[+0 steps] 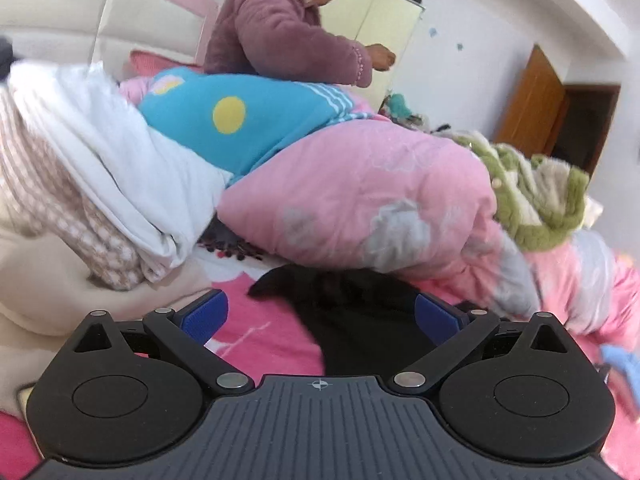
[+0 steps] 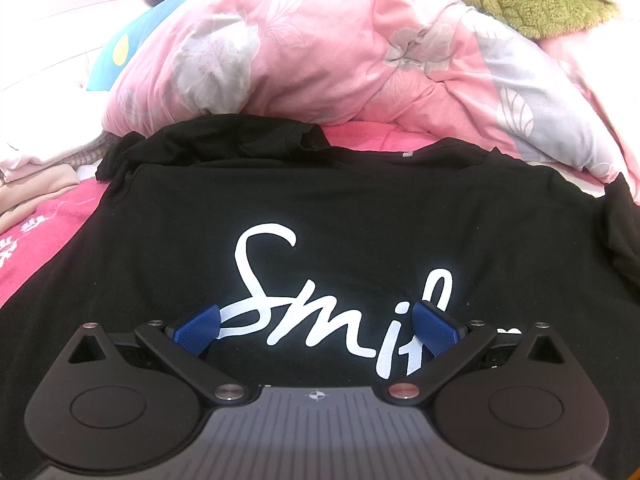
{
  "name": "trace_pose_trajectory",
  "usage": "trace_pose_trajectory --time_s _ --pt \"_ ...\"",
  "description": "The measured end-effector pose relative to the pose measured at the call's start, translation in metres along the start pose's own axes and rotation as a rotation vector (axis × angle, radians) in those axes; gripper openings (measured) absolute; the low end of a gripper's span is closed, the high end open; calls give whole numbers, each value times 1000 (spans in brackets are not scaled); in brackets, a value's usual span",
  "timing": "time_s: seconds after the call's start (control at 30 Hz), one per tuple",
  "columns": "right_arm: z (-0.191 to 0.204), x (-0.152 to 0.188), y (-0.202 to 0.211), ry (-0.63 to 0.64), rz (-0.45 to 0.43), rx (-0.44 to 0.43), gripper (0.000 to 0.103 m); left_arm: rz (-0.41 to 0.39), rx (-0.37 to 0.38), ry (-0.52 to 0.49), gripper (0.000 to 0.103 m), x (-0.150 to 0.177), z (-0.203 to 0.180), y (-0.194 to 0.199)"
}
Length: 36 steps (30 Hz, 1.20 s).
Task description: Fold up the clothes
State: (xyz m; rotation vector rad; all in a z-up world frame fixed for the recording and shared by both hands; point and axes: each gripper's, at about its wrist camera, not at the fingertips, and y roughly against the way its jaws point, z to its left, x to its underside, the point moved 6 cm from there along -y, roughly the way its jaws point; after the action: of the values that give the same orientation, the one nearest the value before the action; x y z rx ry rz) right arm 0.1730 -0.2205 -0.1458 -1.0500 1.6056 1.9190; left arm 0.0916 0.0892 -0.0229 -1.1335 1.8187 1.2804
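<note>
1. Tools: left gripper (image 1: pixel 322 314) is spread wide, nothing between its blue pads; it hovers over the pink bed sheet (image 1: pixel 256 328), w/ part of the black t-shirt (image 1: pixel 360 320) under its right side. Right gripper (image 2: pixel 316 330) is also spread, holding nothing, poised over the shirt's white print.
2. Task thing: black t-shirt (image 2: pixel 320 208) lies print-up, mostly flat on the bed sheet, collar end toward the pink quilt (image 2: pixel 320 52) at the bed's far side. One sleeve (image 2: pixel 216 136) at the far left is bunched and folded over itself.
3. Risk A: that crumpled sleeve. If folded as is, prob. gives a lumpy, uneven fold; needs flattening first.
4. Risk B: quilt sits right at the collar edge, touching or nearly so. A pinch there could catch quilt fabric along w/ the shirt.
5. Risk C: the shirt is thin and limp. A pinch from above may take two layers or slip, so the fold line skews.
6. Risk D: the shirt's near hem is out of view in both cams, so can't tell if it lies straight.
7. Count: 2 grippers, 1 black t-shirt, 1 pink quilt, 1 blue blanket (image 1: pixel 224 120) w/ a yellow dot, 1 green fuzzy garment (image 1: pixel 536 200), 1 white cloth bundle (image 1: pixel 100 152), 1 person (image 1: pixel 280 28) in a purple jacket behind the pile.
</note>
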Motion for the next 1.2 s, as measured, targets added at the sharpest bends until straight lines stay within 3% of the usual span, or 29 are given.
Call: trace_pose_trajectory --time_s 0.2,0.43,0.8,1.2 --pt "1 0 0 1 0 0 103 122 -9 -53 101 29 -17 9" --pt "1 1 -1 2 -1 1 103 149 -27 -168 101 47 -41 7" --pt "0 1 -1 3 -2 0 103 247 -9 -203 101 75 -70 -23" --pt "2 -1 0 1 13 11 103 304 -15 -183 101 90 -67 2"
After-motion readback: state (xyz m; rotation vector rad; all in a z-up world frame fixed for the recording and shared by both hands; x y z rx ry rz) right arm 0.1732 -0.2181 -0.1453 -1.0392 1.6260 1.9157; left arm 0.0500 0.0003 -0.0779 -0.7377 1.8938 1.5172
